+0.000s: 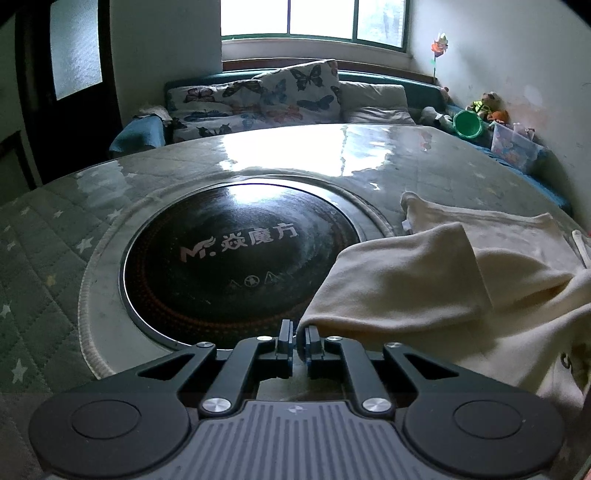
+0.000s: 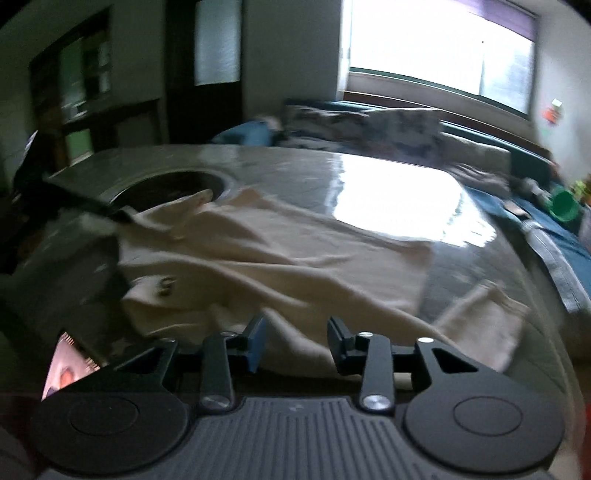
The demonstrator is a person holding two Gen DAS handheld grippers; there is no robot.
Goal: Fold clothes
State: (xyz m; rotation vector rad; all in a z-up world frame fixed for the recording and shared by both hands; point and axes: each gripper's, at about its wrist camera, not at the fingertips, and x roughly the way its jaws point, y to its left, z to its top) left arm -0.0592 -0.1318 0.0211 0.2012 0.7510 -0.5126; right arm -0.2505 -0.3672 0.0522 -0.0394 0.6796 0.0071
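left view: my left gripper (image 1: 298, 341) pinches the cream garment's (image 1: 424, 288) edge beside the round black cooktop (image 1: 236, 258) | right view: my right gripper (image 2: 297, 339) spread over the garment's body on the table (image 2: 295, 166), blurred

Dim room backlit by a window (image 1: 314, 18), glare on the table (image 2: 399, 195); right-wrist view motion-blurred, fisheye-bent edges.

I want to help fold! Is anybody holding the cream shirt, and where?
The left hand-held gripper pinches the cream shirt by the end of a sleeve. The right hand-held gripper is open, holding nothing.
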